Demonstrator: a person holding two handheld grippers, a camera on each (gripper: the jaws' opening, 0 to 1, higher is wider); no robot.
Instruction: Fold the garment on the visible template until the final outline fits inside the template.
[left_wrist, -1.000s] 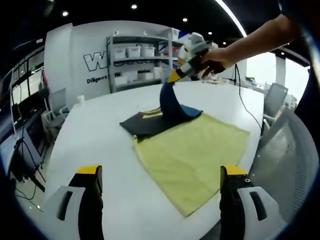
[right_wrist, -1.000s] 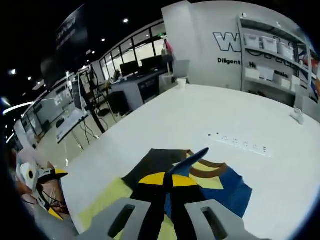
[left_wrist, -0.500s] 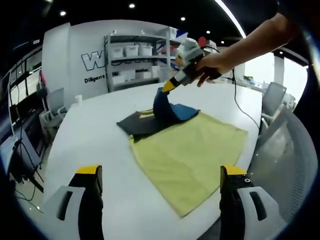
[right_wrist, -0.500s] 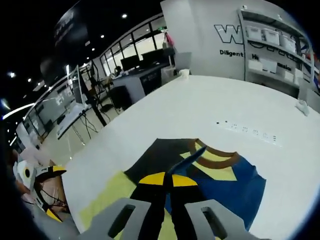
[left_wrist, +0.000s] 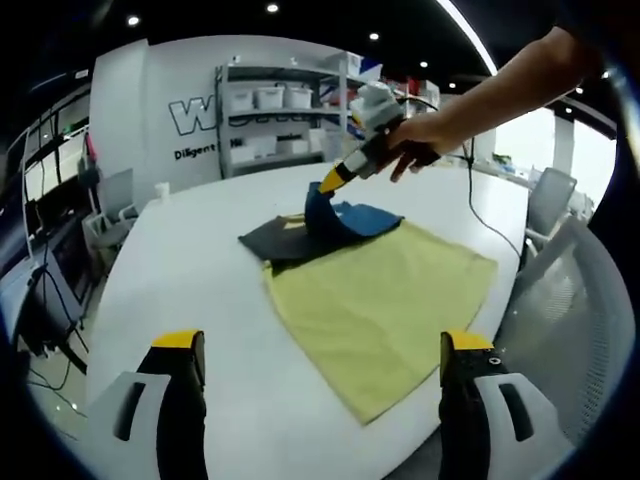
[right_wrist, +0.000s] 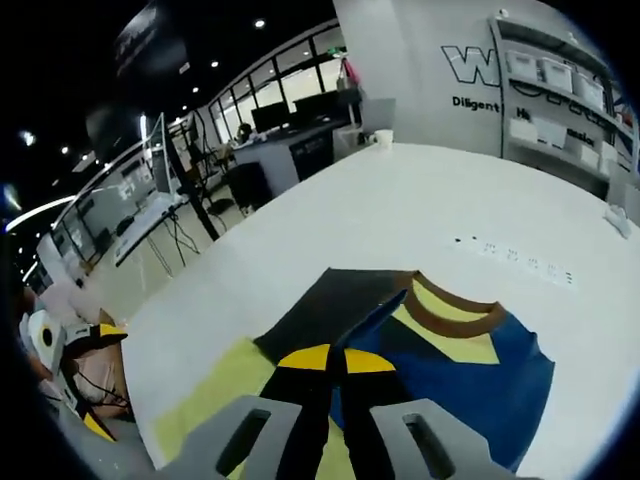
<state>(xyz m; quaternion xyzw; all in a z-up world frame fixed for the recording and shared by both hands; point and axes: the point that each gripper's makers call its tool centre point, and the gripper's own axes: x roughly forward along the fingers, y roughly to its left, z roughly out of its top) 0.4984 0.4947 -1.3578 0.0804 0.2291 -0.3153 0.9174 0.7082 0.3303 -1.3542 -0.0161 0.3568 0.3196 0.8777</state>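
Folding step: right gripper (left_wrist: 335, 181) clamps garment (left_wrist: 322, 220) edge, lifted over far corner of yellow template (left_wrist: 385, 305) on tabletop (left_wrist: 190, 270). Left gripper (left_wrist: 318, 352) spread, empty, near template's front edge. Next: likely lay flap down within template.

A blue, yellow and dark grey cloth garment with a brown collar band (right_wrist: 440, 350) lies partly folded on the white desk, overlapping the far edge of a flat yellow-green rectangular cloth template (left_wrist: 380, 300). One blue corner of the garment is lifted off the desk; the rest lies flat.
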